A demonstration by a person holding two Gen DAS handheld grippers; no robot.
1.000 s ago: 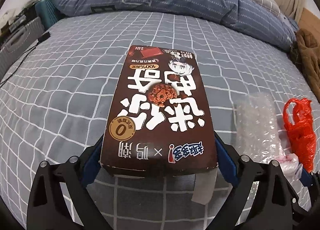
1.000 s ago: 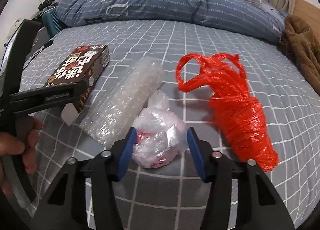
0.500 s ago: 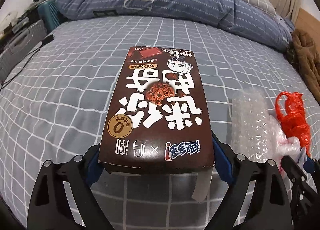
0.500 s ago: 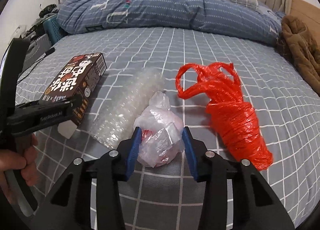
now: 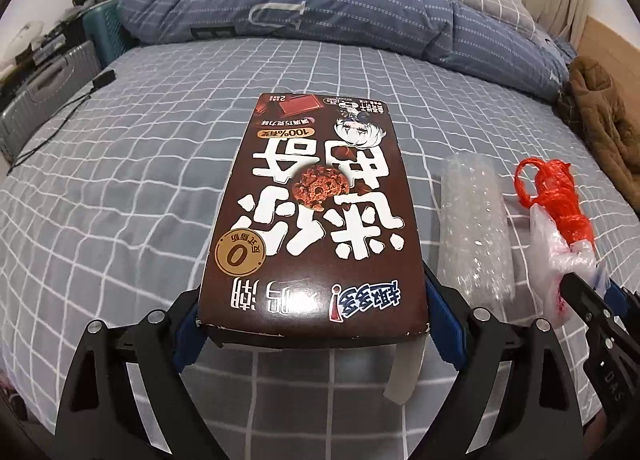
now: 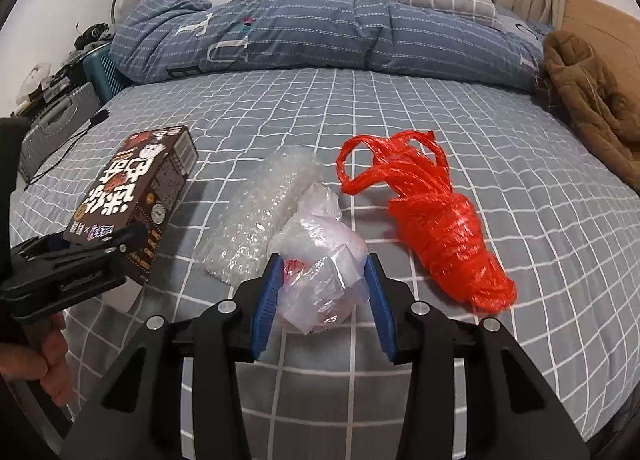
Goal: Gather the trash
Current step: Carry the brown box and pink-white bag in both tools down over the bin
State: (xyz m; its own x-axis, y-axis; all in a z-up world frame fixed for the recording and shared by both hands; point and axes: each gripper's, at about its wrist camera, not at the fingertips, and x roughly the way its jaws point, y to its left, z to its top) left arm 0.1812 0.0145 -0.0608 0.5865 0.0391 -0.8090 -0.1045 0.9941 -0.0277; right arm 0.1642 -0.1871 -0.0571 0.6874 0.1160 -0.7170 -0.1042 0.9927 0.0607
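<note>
Right gripper (image 6: 322,296) jaws tightened on clear bag (image 6: 320,256), box (image 5: 316,219) lifted (left)

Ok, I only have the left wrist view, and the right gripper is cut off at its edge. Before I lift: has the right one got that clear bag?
Observer: Yes, the right gripper has a blue pad touching each side of the clear plastic bag.
Operator: Is the red bag caught in it too?
Observer: No, the red bag lies apart, right of the fingers.
Operator: And my box?
Observer: Seen side-on, the box is tilted, with the end in the left gripper raised and the far end lower.
</note>
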